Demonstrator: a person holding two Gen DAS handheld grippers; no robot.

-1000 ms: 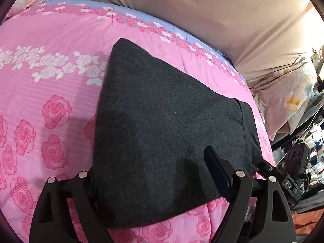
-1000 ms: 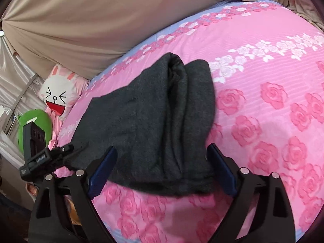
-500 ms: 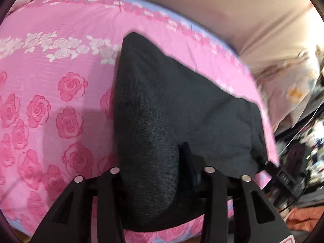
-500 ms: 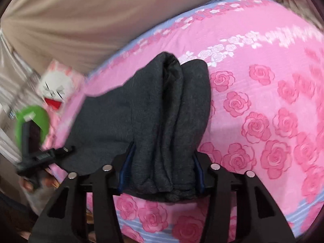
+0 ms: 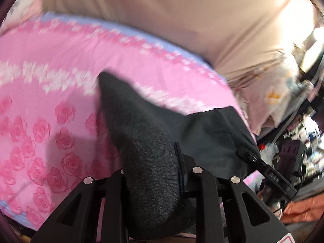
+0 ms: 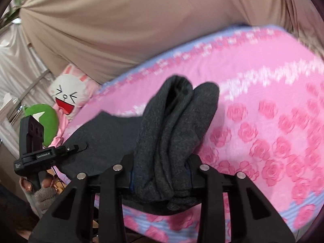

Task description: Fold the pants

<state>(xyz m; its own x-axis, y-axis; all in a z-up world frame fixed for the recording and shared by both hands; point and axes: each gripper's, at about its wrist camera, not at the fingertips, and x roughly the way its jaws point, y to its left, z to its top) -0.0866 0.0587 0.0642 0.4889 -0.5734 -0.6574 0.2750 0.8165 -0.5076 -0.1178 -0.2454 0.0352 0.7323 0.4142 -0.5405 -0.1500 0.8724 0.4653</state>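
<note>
The dark gray pants (image 5: 141, 141) are lying on the pink bed (image 5: 50, 111) with roses on it. They are already folded at least once, into a thick, narrow bundle with a few layers showing. That part looks done.

The left gripper (image 5: 150, 174) is squeezing one near corner of the pants. Its jaws have just been closing, and now the cloth is bunched up tight between them. The right gripper (image 6: 161, 174) is doing the same at the other near corner. Its jaws have just been closing too, and they are pinching a fat roll of cloth.

The near edge is lifting off the bed, while the far end is resting on it. I think the next fold is starting: the near end probably needs carrying over to the far end, then setting down flat. So the job looks about halfway along.

A white toy (image 6: 66, 95) is sitting by the bed.
</note>
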